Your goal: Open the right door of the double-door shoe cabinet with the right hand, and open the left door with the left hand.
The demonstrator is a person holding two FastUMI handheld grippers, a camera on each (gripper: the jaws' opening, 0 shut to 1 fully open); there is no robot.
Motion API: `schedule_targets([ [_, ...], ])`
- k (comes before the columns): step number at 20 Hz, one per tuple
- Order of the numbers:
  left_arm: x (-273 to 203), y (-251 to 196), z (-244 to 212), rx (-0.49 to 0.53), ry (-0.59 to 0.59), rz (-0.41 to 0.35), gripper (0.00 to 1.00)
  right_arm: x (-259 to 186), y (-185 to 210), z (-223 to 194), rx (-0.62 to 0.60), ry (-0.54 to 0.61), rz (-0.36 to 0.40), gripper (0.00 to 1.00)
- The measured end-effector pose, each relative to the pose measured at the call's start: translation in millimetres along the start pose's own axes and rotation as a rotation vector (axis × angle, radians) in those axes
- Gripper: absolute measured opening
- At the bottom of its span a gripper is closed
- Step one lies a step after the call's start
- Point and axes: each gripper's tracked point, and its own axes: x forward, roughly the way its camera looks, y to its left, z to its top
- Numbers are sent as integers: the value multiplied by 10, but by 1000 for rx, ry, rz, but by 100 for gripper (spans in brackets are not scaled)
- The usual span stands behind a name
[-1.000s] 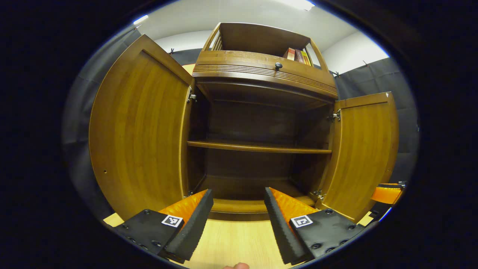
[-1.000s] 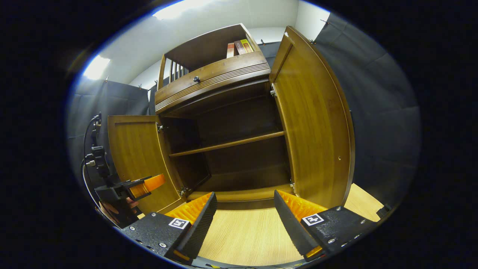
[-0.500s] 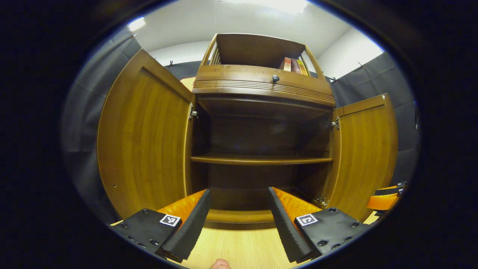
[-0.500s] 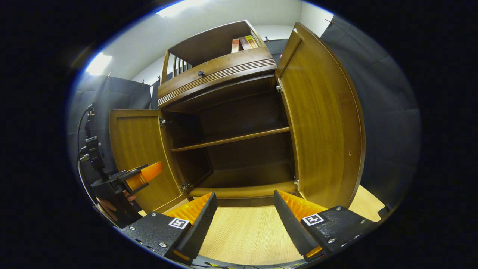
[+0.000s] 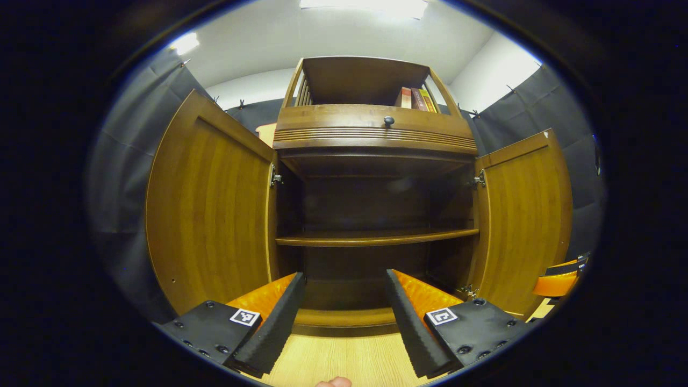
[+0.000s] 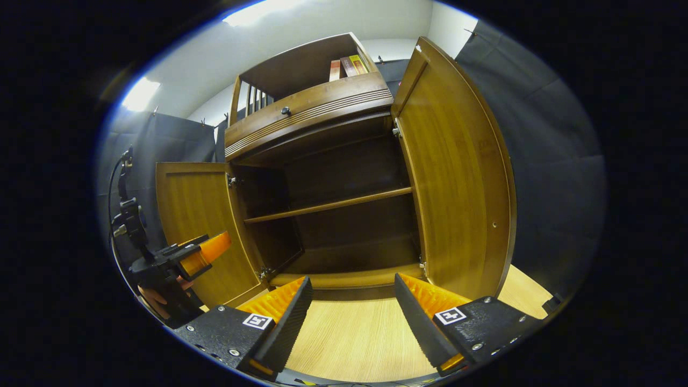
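1. Straight ahead of your left gripper [image 5: 339,322], the brown wooden double-door shoe cabinet [image 5: 374,137] stands with both doors swung wide.
2. Left door [image 5: 212,215] hangs out on the left side of the left gripper view; right door [image 5: 524,220] hangs out on the right. Metal hinges [image 5: 275,177] show at the inner top corners.
3. Your left gripper's fingers are spread apart with nothing between them, low in front of the cabinet base, touching neither door.
4. Your right gripper [image 6: 352,317] is likewise released, fingers apart and holding nothing, over the pale wood-grain floor [image 6: 349,338], near the foot of the right door [image 6: 457,177].
5. From the right gripper view, your left gripper [image 6: 207,252] sits far left, just in front of the left door [image 6: 196,226]; the hand [image 6: 156,301] holding it shows below it. Whether it touches that door I can't tell.
6. Inside: one horizontal wooden shelf [image 5: 376,237] across the middle, dark compartments above and below it.
7. Above the doors: a ribbed wooden drawer front with a small dark round knob [image 5: 388,120], then an open top shelf with a few upright books [image 5: 415,99] at its right end.
8. A fingertip [image 5: 333,382] shows at the near edge of the left gripper view.
9. Your right gripper's tip [image 5: 559,279] shows at the far right of the left gripper view, beside the right door.
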Motion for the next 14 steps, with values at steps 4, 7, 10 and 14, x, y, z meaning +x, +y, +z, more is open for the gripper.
schedule_targets([
  [4,-30,20,-23,-20,13,-6,95,0,10,11,5,-4,4,94],
  [7,-53,57,-56,-25,27,4,97,1,37,-1,3,-2,11,94],
  [10,-69,74,-39,-21,22,5,98,9,65,-10,-3,3,16,94],
  [14,-66,78,-75,-16,34,4,95,-3,81,-40,-2,10,17,94],
])
